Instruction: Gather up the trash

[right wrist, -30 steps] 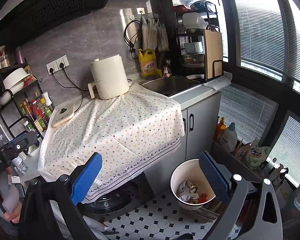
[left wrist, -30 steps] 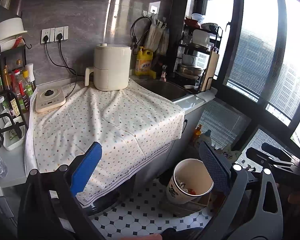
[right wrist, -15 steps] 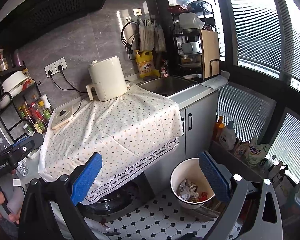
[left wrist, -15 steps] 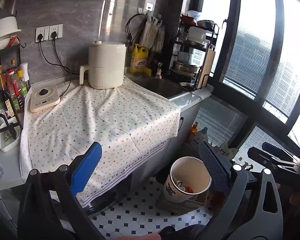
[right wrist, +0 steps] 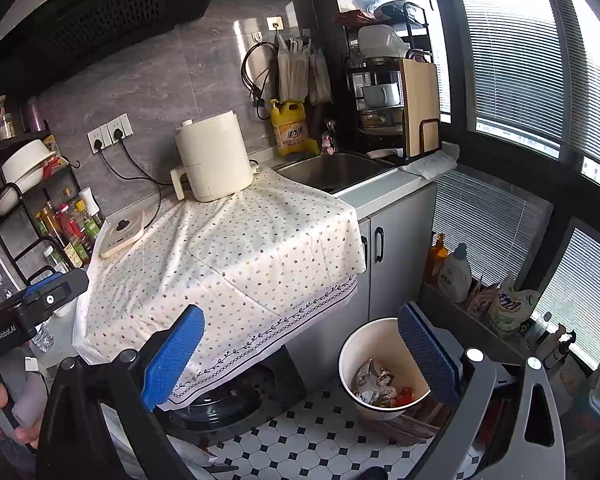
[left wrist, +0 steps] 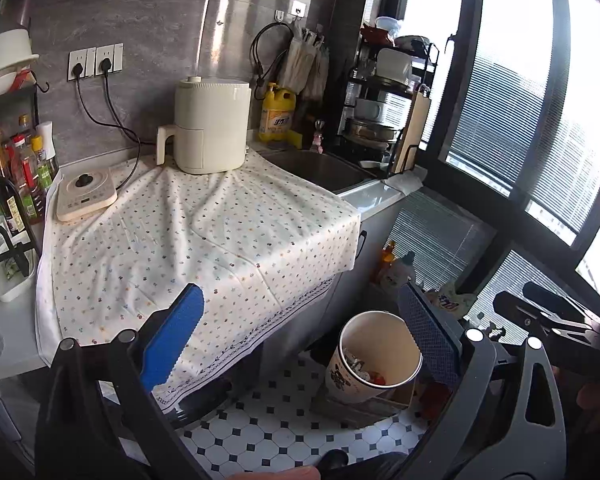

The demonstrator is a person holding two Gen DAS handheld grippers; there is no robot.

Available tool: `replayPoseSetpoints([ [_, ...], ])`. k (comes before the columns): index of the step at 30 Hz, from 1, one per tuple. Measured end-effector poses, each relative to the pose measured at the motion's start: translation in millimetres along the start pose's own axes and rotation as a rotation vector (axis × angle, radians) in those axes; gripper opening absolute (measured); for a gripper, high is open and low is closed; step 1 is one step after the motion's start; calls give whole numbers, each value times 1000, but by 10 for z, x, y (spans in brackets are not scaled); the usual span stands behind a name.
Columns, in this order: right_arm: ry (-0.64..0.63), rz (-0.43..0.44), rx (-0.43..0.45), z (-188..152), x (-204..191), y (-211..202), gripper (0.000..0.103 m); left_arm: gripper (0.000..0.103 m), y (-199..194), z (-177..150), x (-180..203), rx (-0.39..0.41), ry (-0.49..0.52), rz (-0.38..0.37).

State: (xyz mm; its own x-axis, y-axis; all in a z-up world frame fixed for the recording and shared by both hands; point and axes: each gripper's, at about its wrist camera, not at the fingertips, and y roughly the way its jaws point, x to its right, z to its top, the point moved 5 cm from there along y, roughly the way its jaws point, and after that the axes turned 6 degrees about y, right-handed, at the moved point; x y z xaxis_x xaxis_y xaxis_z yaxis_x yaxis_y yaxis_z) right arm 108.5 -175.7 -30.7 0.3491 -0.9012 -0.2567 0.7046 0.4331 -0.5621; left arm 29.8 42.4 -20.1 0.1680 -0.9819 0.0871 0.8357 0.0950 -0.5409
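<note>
A white paper bucket (left wrist: 374,354) stands on the tiled floor beside the counter; it also shows in the right wrist view (right wrist: 374,364). Crumpled foil and red scraps of trash (right wrist: 380,386) lie inside it. My left gripper (left wrist: 300,338) is open and empty, held above the counter's front edge and the floor. My right gripper (right wrist: 300,344) is open and empty, at a similar height to the left of the bucket. The counter is covered by a dotted cloth (left wrist: 204,236) with no loose trash on it.
A cream air fryer (left wrist: 210,126) and a small induction cooker (left wrist: 85,198) sit at the back of the cloth. A sink (right wrist: 332,170), a yellow detergent bottle (right wrist: 290,128) and a dish rack (right wrist: 392,96) are to the right. A spice rack (left wrist: 16,176) stands left. Bottles (right wrist: 454,272) line the window ledge.
Both grippers have drawn back and risen a little, so the counter and bucket sit slightly lower and farther in view. Both stay open.
</note>
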Motion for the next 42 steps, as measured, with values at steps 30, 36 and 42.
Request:
replayPoseSetpoints([
  [30,43,-8,-29,1,-3,140,95,97,135,-2,-29,-24,13,-5],
  [36,61,-33,-38,-9,28,160,95,97,185,6,-18,-25,16,-28],
  [42,53,-46,-44,25,-14,234,95,97,240,26,-76,-21,2,-56],
])
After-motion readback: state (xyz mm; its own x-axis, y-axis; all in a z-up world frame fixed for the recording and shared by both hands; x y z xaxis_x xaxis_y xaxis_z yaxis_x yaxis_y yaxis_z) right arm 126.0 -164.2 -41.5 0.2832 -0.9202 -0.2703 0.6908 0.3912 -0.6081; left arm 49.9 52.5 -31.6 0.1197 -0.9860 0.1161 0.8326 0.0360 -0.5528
